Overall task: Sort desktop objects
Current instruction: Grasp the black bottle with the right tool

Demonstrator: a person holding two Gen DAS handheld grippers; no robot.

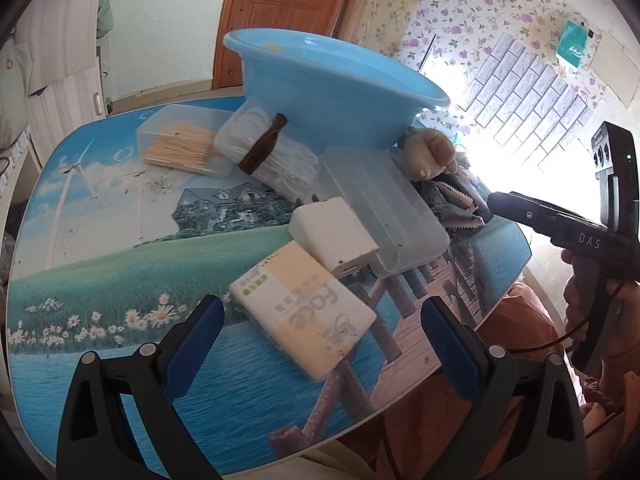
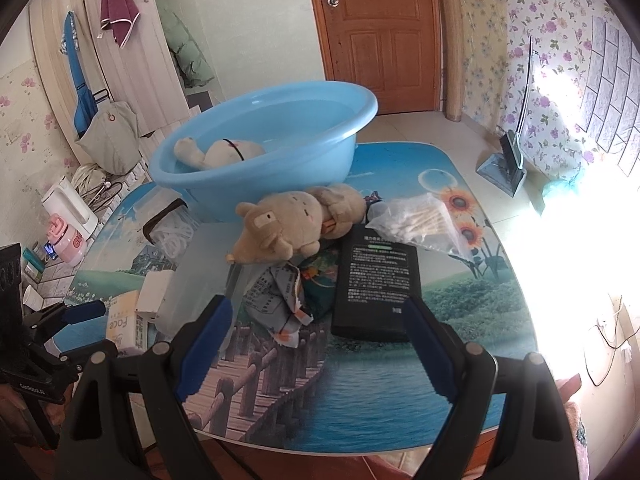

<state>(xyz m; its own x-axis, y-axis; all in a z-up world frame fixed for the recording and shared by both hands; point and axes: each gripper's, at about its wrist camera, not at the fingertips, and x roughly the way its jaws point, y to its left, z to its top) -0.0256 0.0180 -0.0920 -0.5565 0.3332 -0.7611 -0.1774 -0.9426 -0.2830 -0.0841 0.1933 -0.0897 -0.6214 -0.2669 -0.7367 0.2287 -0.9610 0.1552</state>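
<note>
Your left gripper (image 1: 322,322) has its jaws wide apart w/ nothing between the pads; it hangs over the near edge of the table (image 1: 100,240), blue pads either side of the tissue pack (image 1: 304,308), which lies flat on the tabletop just ahead, not touched. Just behind that pack sits a white charger block (image 1: 334,236), touching it at one corner, and right of the block a clear plastic box (image 1: 384,212). Further back: a clear box of toothpicks (image 1: 184,142), and beside it a clear case of white bits w/ a brown hair tie (image 1: 262,146) round it, leaning on the blue basin (image 1: 332,92). Your right gripper (image 2: 320,344) is also spread wide, empty, over the front part of the table; its right pad is just beside the near corner of the black pack (image 2: 376,284), can't tell if touching. A crumpled grey wrapper (image 2: 276,296) lies between the pads' line and the plush toy (image 2: 288,220), which lies on its side in front of the basin, partly on the clear box. A bag of cotton swabs (image 2: 420,220) rests at the black pack's far end, right of the toy. Inside the basin there's a second cream plush (image 2: 224,152). In the left wrist view your right hand (image 1: 592,308) shows at the right edge, holding its tool off the table's side.
</note>
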